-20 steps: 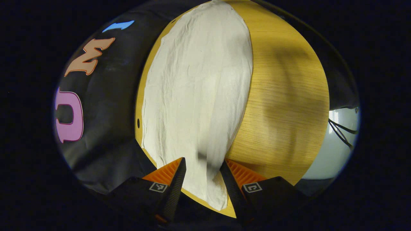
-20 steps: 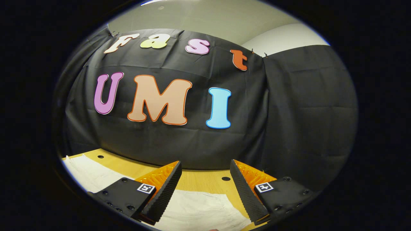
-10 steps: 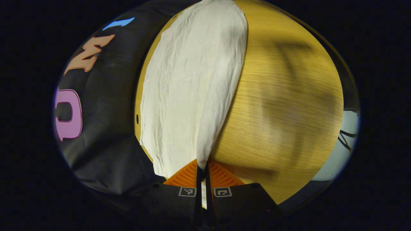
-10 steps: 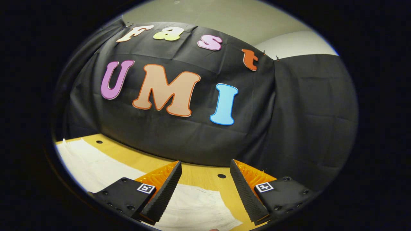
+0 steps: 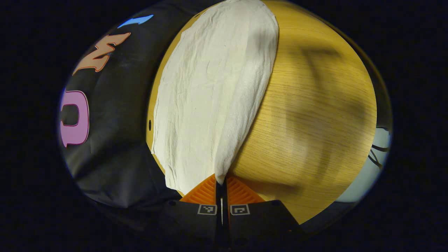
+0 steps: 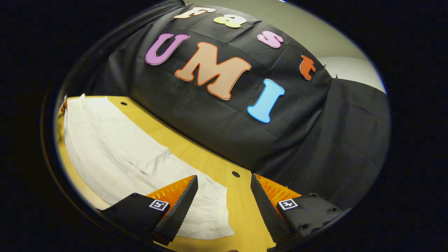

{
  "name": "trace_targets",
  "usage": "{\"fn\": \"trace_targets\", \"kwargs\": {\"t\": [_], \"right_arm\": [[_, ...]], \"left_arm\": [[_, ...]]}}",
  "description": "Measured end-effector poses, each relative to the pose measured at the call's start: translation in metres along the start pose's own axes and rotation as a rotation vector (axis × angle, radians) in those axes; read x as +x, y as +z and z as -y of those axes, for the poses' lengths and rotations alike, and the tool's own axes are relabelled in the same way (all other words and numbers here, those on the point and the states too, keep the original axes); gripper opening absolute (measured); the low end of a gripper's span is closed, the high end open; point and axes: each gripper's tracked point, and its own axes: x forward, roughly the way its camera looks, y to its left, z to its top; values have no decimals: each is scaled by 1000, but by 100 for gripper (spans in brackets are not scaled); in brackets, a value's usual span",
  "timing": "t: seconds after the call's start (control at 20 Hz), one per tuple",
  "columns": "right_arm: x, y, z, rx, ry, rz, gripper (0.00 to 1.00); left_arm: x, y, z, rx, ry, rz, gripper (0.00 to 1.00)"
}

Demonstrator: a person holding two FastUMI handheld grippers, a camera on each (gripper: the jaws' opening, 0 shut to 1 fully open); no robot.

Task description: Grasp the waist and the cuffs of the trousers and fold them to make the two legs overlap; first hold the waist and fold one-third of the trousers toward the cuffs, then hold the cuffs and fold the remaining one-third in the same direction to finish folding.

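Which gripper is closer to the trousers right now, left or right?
Left. The left gripper is shut on an edge of the trousers, pinching the fabric. The right gripper is open, above the trousers' other end, not gripping it.

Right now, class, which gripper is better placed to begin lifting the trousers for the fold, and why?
The left gripper: its fingers are shut on an edge of the trousers. The right gripper is open above the table, with nothing gripped.
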Motion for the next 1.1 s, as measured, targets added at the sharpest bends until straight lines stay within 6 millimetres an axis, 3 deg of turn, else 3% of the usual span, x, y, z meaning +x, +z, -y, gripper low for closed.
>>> {"fn": "trace_targets", "kwargs": {"t": [0.3,0.6,0.8,1.1], "right_arm": [[-17,-58,-8,-186,97,-86,98],[-23,-106,-31,-368,227,-159,98],[-35,-129,-47,-475,309,-183,100],[-36,-155,-68,-614,425,-216,100]], "left_arm": [[1,0,0,1,33,-3,0],[2,-1,0,-2,42,-6,0],[2,-1,1,6,58,-7,0],[3,-1,1,9,62,-11,0]]}}
